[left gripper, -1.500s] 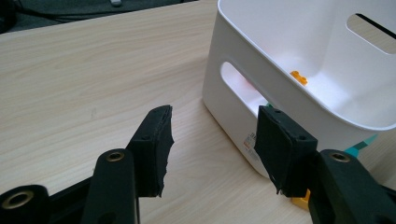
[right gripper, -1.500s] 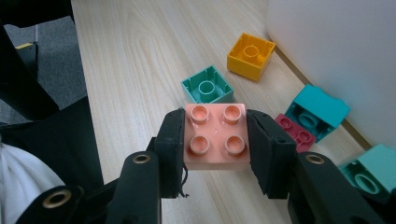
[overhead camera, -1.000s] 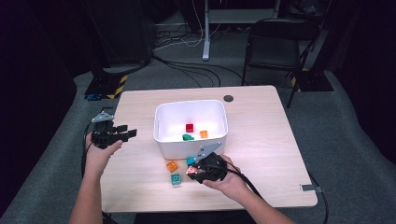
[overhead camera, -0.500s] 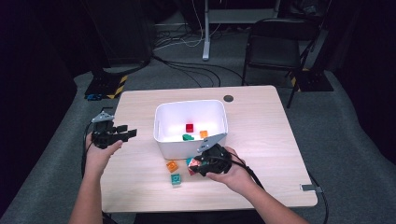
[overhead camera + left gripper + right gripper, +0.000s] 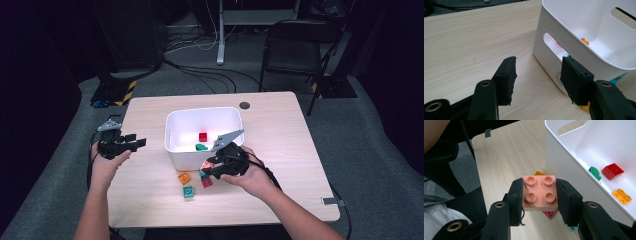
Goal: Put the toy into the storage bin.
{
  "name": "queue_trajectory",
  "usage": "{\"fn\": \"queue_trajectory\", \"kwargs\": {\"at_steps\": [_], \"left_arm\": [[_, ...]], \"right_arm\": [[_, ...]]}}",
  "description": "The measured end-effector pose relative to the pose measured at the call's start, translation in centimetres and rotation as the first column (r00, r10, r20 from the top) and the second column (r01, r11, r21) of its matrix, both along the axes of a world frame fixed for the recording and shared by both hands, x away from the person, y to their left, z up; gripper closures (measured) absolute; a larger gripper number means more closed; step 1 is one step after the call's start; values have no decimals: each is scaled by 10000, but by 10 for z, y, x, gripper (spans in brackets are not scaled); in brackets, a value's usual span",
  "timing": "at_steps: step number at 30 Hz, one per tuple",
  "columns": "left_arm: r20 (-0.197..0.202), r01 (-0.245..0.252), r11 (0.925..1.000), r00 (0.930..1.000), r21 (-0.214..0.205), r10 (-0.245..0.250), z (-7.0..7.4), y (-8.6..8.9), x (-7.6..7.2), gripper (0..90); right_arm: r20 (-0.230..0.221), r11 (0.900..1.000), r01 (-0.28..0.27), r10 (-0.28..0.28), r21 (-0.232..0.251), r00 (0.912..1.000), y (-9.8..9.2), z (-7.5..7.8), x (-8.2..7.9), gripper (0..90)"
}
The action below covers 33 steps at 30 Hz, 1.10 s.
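Your left gripper (image 5: 131, 143) sits at 9 o'clock of the white bin (image 5: 172, 150), jaws apart with nothing between them, just bare tabletop (image 5: 474, 37). Over at the bin's 6 o'clock, your right gripper (image 5: 539, 196) has its jaws clamped on a pink four-stud brick (image 5: 539, 192), held off the tabletop above the loose bricks (image 5: 186, 185).
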<state>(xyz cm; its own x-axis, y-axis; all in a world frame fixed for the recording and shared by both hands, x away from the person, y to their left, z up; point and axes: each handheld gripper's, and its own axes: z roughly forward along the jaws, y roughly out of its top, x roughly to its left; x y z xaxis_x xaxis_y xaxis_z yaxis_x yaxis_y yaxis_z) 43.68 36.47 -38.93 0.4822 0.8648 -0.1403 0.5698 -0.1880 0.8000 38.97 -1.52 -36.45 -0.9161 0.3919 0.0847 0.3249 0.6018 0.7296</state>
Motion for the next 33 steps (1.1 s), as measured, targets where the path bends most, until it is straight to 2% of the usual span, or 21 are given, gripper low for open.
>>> {"fn": "queue_trajectory", "kwargs": {"at_steps": [6, 10, 16, 33], "left_arm": [[69, -48, 10000, 10000, -57, 49, -1, 0, 0, 459], [-21, -3, 10000, 10000, -7, 3, 0, 1, 0, 459], [7, -24, 10000, 10000, -53, 24, -1, 1, 0, 460], [28, -16, 10000, 10000, -57, 17, -1, 2, 1, 459]], "right_arm": [[173, 10000, 53, -54, 70, 9998, 0, 13, 7, 584], [301, 9998, 170, -173, 87, 9994, 0, 22, 13, 584], [355, 9995, 313, -315, 63, 9989, 3, 30, 23, 584], [392, 9935, 1136, -1138, 69, 9927, 12, 28, 65, 584]]}}
